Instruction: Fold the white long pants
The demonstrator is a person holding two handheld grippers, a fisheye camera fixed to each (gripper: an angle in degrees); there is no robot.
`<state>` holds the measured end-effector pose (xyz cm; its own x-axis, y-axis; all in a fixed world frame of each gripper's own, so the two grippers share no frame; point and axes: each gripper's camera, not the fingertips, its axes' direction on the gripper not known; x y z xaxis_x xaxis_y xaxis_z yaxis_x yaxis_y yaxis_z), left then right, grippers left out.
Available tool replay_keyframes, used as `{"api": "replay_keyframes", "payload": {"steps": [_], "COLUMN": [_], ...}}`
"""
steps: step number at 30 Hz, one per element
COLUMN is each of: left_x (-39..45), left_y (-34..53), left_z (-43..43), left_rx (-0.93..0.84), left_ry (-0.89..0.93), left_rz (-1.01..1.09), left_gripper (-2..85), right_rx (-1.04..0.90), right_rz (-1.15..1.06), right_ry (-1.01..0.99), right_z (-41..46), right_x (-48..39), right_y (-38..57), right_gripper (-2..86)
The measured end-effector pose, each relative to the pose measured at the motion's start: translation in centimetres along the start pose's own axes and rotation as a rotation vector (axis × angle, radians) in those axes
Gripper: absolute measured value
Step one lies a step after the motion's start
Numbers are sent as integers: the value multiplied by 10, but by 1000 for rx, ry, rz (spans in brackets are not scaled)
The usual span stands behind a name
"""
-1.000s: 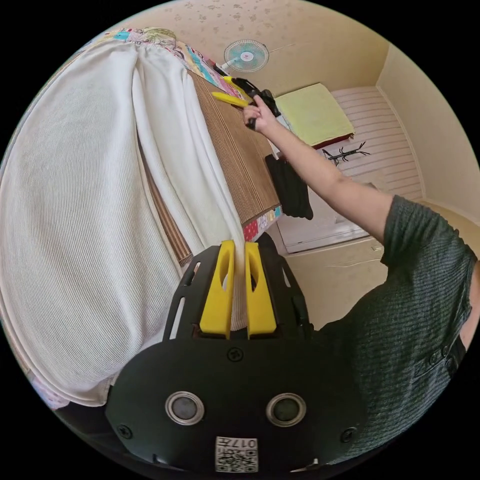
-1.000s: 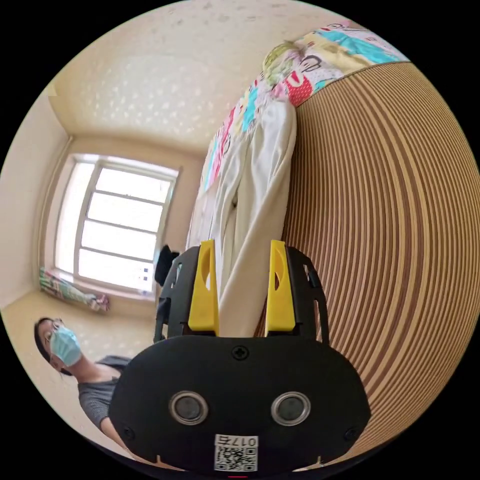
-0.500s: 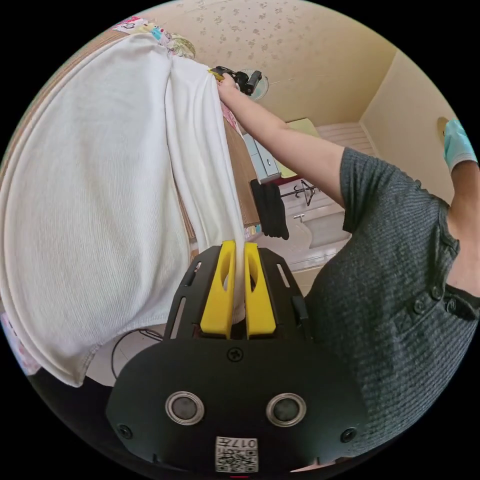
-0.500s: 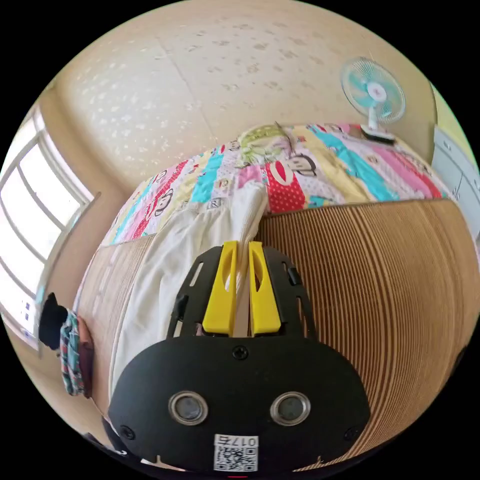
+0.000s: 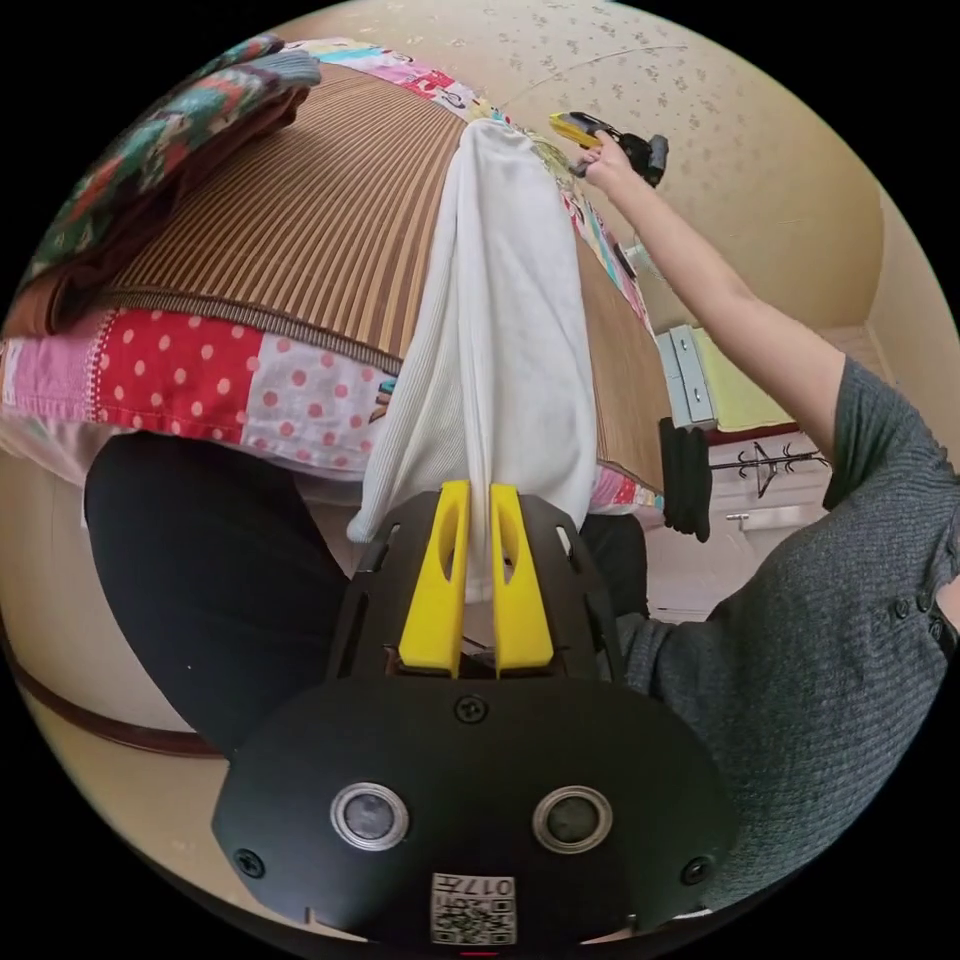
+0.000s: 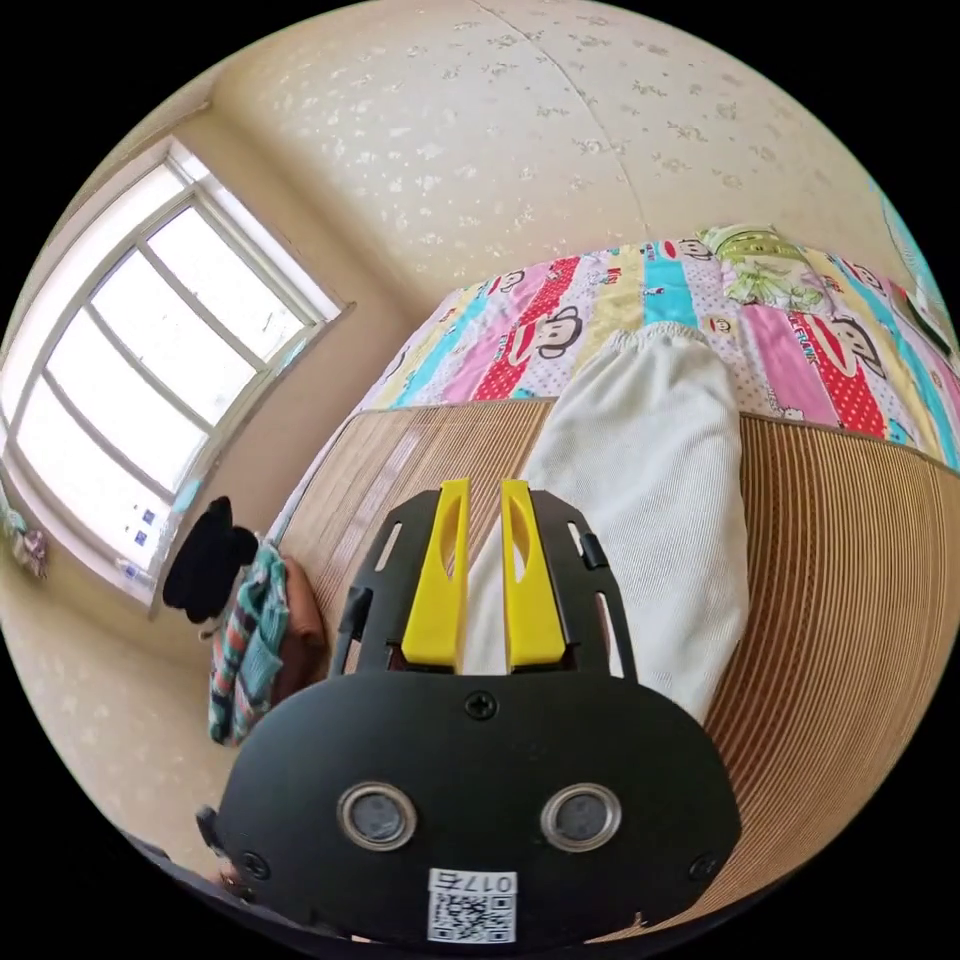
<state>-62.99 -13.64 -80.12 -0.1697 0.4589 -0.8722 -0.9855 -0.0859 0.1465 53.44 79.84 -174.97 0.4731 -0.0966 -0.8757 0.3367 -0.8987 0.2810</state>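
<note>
Now that the white long pants [image 5: 500,330] lie doubled lengthwise on the bed's striped mat [image 6: 850,560] — half a second ago they still hung spread wide — I've got my left hand-held gripper [image 5: 476,505] clenched on one end. The right hand-held gripper [image 6: 484,500] looks nearly closed with cloth between its jaws; whether it grips, I cannot tell. Next fold is crosswise, I'd judge.
</note>
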Motion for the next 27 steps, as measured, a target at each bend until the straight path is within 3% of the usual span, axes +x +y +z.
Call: {"api": "replay_keyframes", "payload": {"steps": [2, 6, 10, 14, 18, 20, 24, 27], "left_x": [5, 24, 41, 54, 75, 90, 122, 103], "left_y": [-3, -12, -17, -25, -36, -37, -31, -28], "left_z": [7, 26, 46, 65, 88, 85, 40, 9], "left_rx": [0, -25, -51, -98, -160, -155, -53, 23], "left_ry": [0, -48, -97, -138, -207, -193, -49, 40], "left_rz": [26, 97, 144, 141, 182, 223, 347, 336], "left_gripper": [41, 40, 40, 40, 40, 39, 36, 36], "right_rx": [-54, -207, -323, -300, -404, -447, -447, -360], "right_rz": [-140, -201, -26, 249, 283, 277, 234, 227], "right_ry": [27, 81, 43, -143, -46, -91, -115, -251], "right_z": [-39, -108, -174, -199, -175, -169, -202, -242], "right_x": [-8, 4, 30, 20, 5, 6, -11, -26], "right_y": [73, 218, 390, 514, 549, 542, 517, 509], "right_gripper": [72, 94, 116, 119, 105, 53, 35, 32]}}
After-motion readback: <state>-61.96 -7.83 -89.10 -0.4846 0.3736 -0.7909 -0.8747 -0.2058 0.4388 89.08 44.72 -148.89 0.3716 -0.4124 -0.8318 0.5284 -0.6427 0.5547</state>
